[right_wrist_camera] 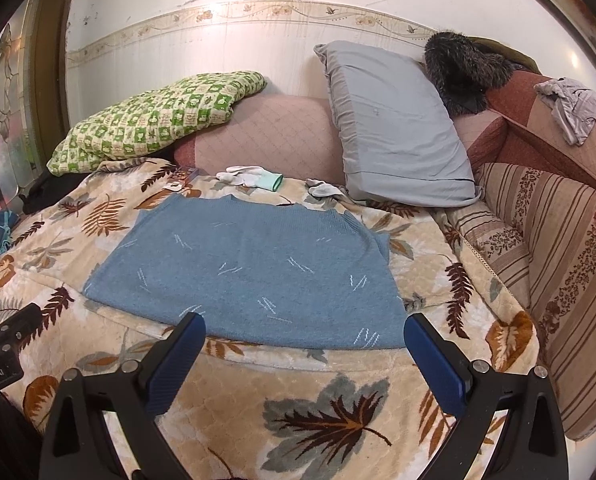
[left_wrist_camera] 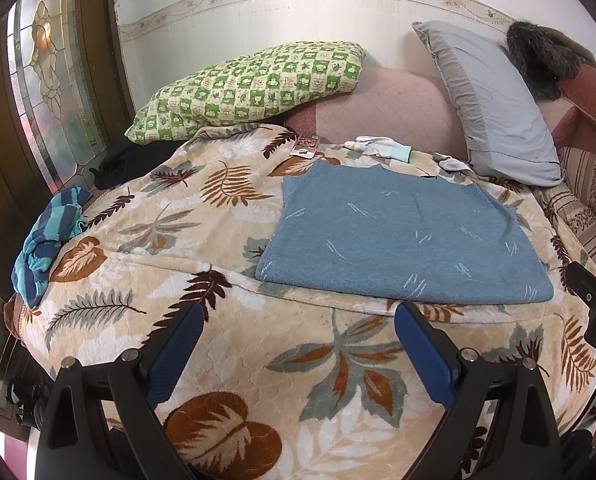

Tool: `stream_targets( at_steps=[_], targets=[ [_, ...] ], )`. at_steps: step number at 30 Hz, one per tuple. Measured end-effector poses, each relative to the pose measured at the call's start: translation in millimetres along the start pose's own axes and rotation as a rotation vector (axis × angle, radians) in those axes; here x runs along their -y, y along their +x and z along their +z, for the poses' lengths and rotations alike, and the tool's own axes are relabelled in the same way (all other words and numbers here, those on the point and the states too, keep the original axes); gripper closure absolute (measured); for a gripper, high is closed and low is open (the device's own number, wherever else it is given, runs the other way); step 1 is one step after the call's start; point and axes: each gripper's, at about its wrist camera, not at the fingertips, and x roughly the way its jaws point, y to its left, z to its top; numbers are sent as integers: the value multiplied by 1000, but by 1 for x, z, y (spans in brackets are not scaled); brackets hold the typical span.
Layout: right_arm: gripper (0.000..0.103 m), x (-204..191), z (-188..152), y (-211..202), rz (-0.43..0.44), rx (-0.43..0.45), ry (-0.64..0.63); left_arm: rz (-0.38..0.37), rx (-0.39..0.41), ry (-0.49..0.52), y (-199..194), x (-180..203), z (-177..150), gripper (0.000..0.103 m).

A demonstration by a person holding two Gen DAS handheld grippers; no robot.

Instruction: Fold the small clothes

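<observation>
A blue knit sweater (left_wrist_camera: 401,236) (right_wrist_camera: 250,268) lies flat on the leaf-patterned blanket (left_wrist_camera: 202,240) (right_wrist_camera: 337,412), its sleeves tucked under so it forms a rough rectangle. My left gripper (left_wrist_camera: 298,316) hangs open over the blanket, just short of the sweater's near edge and toward its left half. The right gripper (right_wrist_camera: 303,328) is open too, its blue fingertips (right_wrist_camera: 417,326) at the sweater's near hem. Neither holds anything. Part of the right gripper's body (left_wrist_camera: 595,304) shows at the right edge of the left wrist view.
A striped blue garment (left_wrist_camera: 50,240) lies bunched at the bed's left edge. White gloves (right_wrist_camera: 254,178), a small packet (left_wrist_camera: 305,146) and a dark cloth (left_wrist_camera: 126,164) lie behind the sweater. A green checked pillow (right_wrist_camera: 154,120), a grey pillow (right_wrist_camera: 393,128) and a fur item (right_wrist_camera: 461,72) lean at the back; a striped cushion (right_wrist_camera: 545,264) is right.
</observation>
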Motion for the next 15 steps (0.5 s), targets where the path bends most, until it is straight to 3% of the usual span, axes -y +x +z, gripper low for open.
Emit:
stream_targets(
  at_steps=[15],
  targets=[
    [2,1,-1,0,1,-2,3,1,3,-3,-2,1,-1,6]
  ],
)
